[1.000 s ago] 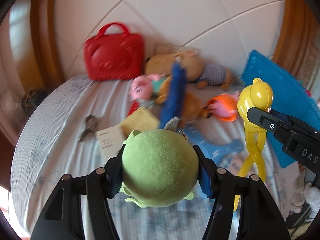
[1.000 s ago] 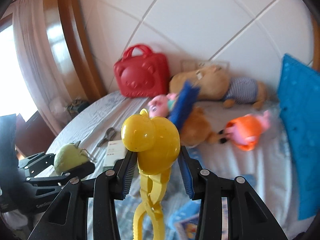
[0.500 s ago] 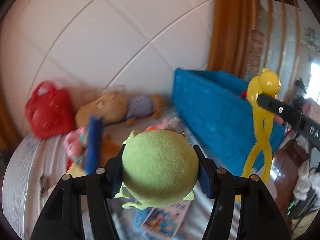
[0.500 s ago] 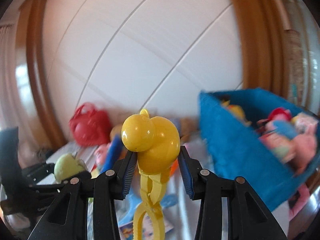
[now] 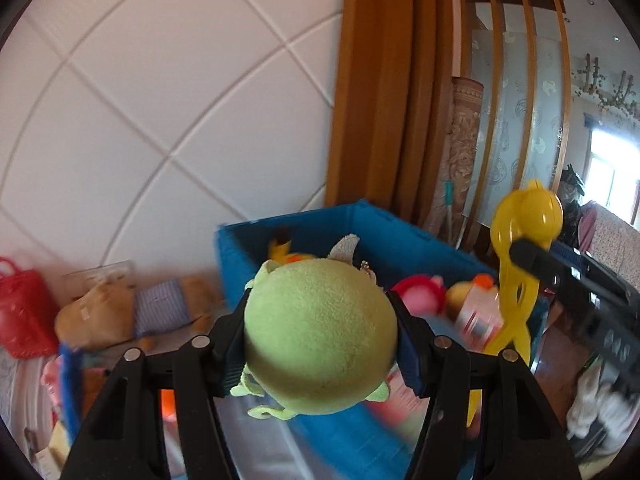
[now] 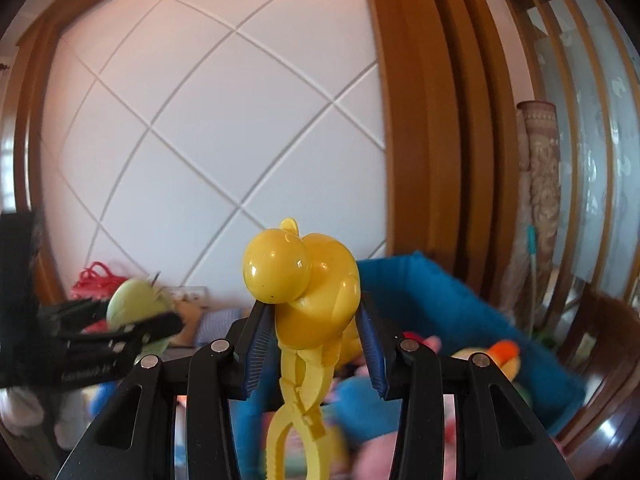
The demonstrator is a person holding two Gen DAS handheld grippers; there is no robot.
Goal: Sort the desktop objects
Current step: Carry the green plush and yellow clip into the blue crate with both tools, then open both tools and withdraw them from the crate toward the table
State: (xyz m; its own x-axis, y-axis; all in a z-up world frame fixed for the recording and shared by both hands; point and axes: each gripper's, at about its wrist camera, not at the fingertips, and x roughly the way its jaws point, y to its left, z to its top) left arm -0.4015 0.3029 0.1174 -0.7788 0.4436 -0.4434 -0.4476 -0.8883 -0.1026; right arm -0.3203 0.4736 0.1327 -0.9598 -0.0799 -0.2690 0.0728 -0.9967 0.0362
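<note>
Left wrist view: the left gripper [image 5: 320,330] fills the lower centre of the frame, its jaws closed snugly on a round, fuzzy green plush toy [image 5: 320,340], which is pinched at its widest part. Behind the toy stands an open blue fabric storage bin [image 5: 400,236], already holding several soft toys. At the right edge, the right gripper [image 5: 528,254] clamps a glossy yellow plastic duck-shaped snowball clip [image 5: 524,216] above the bin's far side. A tan plush animal in a striped shirt [image 5: 132,312] and a red plastic handbag [image 5: 24,316] lie at lower left, against the white padded wall.

Right wrist view: the right gripper, at centre bottom, has its jaws shut on the yellow clip's rounded duck body, with the long handles dangling below. The blue bin sits at centre right, blurred. The left gripper and its green toy appear at the left edge.

Both loads appear to be on their way to the bin. The drop would go best if each gripper is carried fully past the rim before it opens, with the clip's hanging handles lifted clear of the bin's wall.
</note>
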